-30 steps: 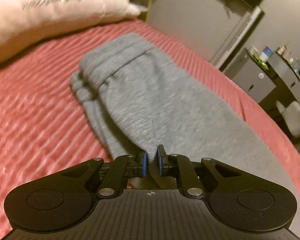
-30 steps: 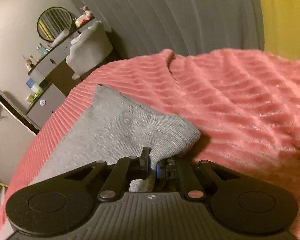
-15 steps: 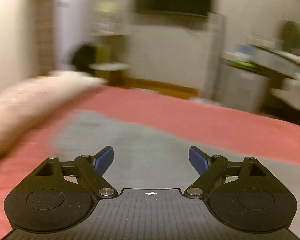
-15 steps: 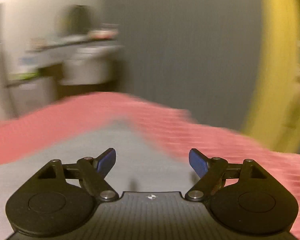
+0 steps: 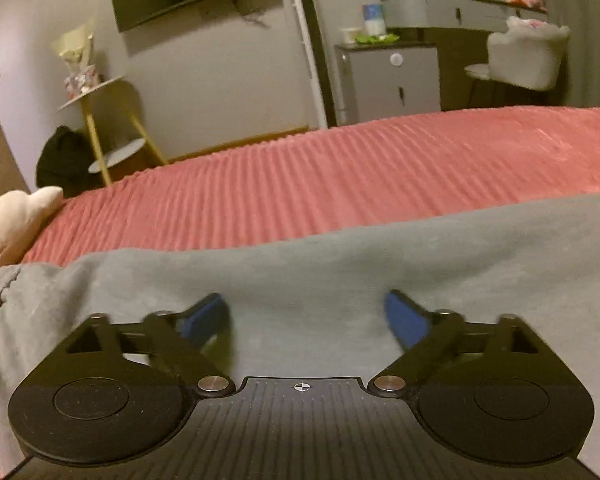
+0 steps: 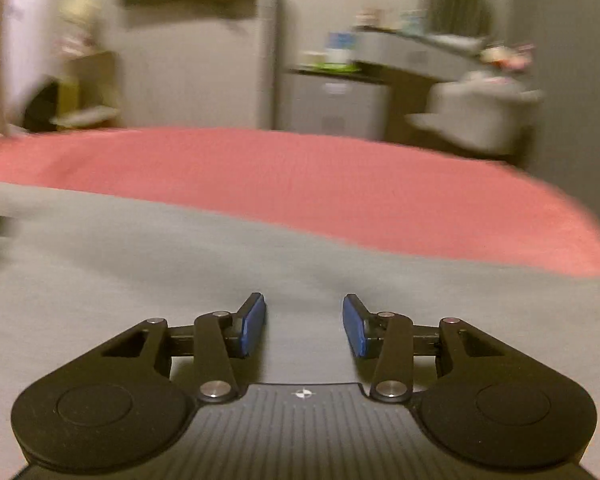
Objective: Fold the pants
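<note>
Your left gripper (image 5: 305, 314) is spread wide, blue pads (image 5: 202, 317) apart, nothing between them, low over the grey pants (image 5: 340, 264). Pants fill the lower half of the left wrist frame, lying flat on the red ribbed bedspread (image 5: 340, 172); cream pillow (image 5: 8, 220) at the left edge. Your right gripper (image 6: 304, 326) is open too, narrower gap, empty, above the pants (image 6: 140, 248) in the lower part of the frame; bedspread (image 6: 340, 184) across the middle, view blurred
</note>
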